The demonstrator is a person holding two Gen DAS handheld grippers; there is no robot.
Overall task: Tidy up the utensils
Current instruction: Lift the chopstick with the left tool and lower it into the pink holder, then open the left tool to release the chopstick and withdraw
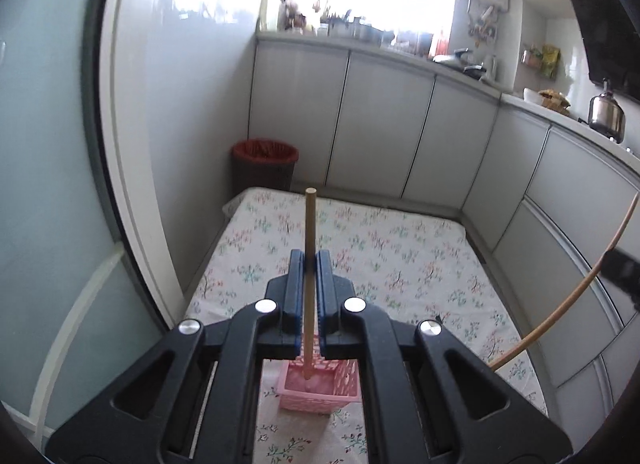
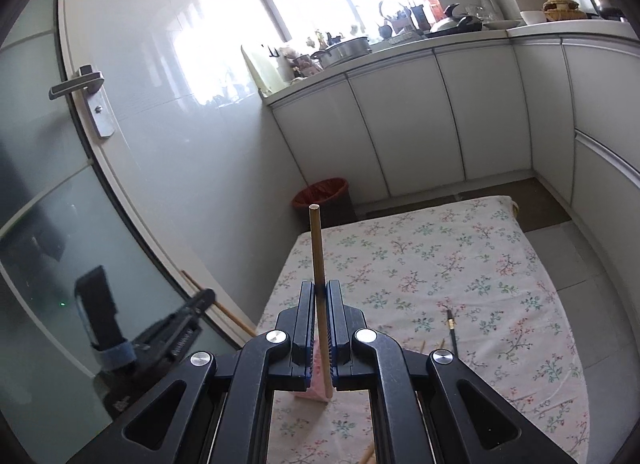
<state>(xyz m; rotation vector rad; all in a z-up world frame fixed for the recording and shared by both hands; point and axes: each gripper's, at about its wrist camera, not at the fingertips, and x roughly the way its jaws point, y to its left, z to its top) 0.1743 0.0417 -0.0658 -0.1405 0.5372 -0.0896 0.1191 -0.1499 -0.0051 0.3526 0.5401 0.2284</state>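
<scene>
Kitchen corner, white cabinets [image 1: 380, 124] along the back and right, glass door [image 2: 60, 224] on the left with a metal handle [image 2: 78, 84]. Low table under a floral cloth [image 1: 400, 264] fills the middle; red-lined bin [image 1: 264, 162] stands beyond its far left corner.

Left gripper [image 1: 309, 264] angled down over the near part of the table, jaws clamped on a wooden chopstick [image 1: 310, 224] held about upright, top end sticking up past the fingers, bottom end over the open pink basket [image 1: 320, 388] on the cloth; can't tell if it touches the basket floor.

Right gripper [image 2: 320, 292] also tilted down, jaws clamped on a second chopstick [image 2: 318, 256], slightly tilted, lower end hanging just beside the basket's corner.

A dark chopstick [image 2: 452, 328] lies flat on the cloth right of the right gripper, light ones near it.
</scene>
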